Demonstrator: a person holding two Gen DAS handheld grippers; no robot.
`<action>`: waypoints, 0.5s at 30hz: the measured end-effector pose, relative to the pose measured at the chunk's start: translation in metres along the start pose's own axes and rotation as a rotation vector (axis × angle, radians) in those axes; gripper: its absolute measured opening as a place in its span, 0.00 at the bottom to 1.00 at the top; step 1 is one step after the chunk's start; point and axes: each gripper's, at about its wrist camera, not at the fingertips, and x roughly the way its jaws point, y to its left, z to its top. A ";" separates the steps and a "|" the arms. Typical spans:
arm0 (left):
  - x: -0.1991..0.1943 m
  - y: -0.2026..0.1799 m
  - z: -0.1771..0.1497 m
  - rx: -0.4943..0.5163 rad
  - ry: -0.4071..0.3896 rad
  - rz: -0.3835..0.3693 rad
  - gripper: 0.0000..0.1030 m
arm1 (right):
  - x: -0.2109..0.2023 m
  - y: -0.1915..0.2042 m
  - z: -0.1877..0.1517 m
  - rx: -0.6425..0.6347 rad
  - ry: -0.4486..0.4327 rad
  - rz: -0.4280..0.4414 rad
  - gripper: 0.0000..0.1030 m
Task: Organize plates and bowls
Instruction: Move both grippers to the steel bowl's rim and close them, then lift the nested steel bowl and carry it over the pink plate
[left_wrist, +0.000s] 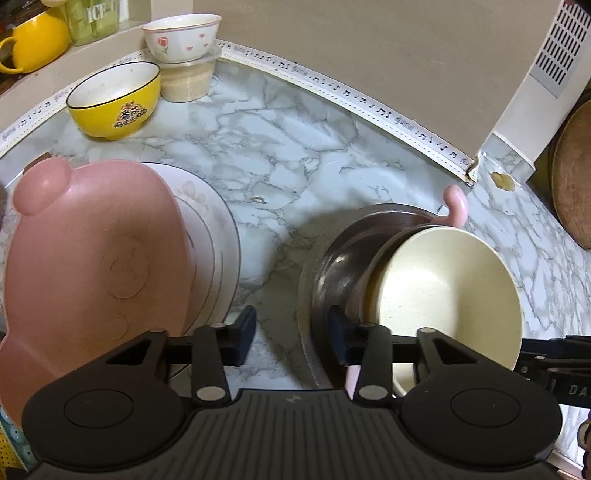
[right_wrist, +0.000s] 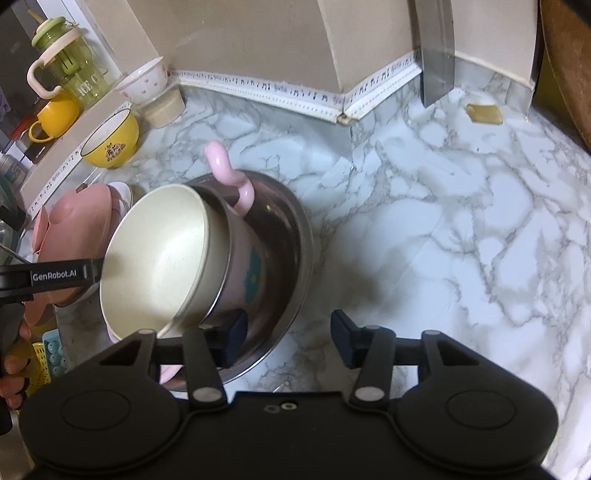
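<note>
On the marbled desk (left_wrist: 295, 147), a yellow bowl (left_wrist: 114, 101) stands at the far left, with a pink pig-shaped plate (left_wrist: 92, 258) lying over white plates (left_wrist: 218, 236) nearer. The left hand-held gripper (left_wrist: 291, 338) is released, straddling the steel basin's (left_wrist: 332, 258) rim. Right of it, a cream bowl (right_wrist: 159, 258) leans tilted inside the basin; the right hand-held gripper (right_wrist: 288, 339) likewise stands unclenched across the rim.

Two yellow bowls (left_wrist: 114, 101), one cream bowl (left_wrist: 447, 280), one steel bowl (left_wrist: 332, 254).

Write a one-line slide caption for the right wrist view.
Right gripper straddles the steel bowl's near rim; a cream bowl and pink cup sit tilted inside it.
</note>
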 end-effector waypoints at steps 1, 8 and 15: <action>0.000 0.000 0.000 -0.001 0.004 -0.006 0.33 | 0.001 0.001 -0.001 0.004 0.006 0.003 0.41; 0.008 0.007 -0.001 -0.042 0.031 -0.057 0.27 | 0.005 0.008 -0.007 0.023 0.033 0.031 0.30; 0.008 0.002 -0.004 -0.032 0.026 -0.062 0.13 | 0.005 0.010 -0.006 0.038 0.022 0.026 0.22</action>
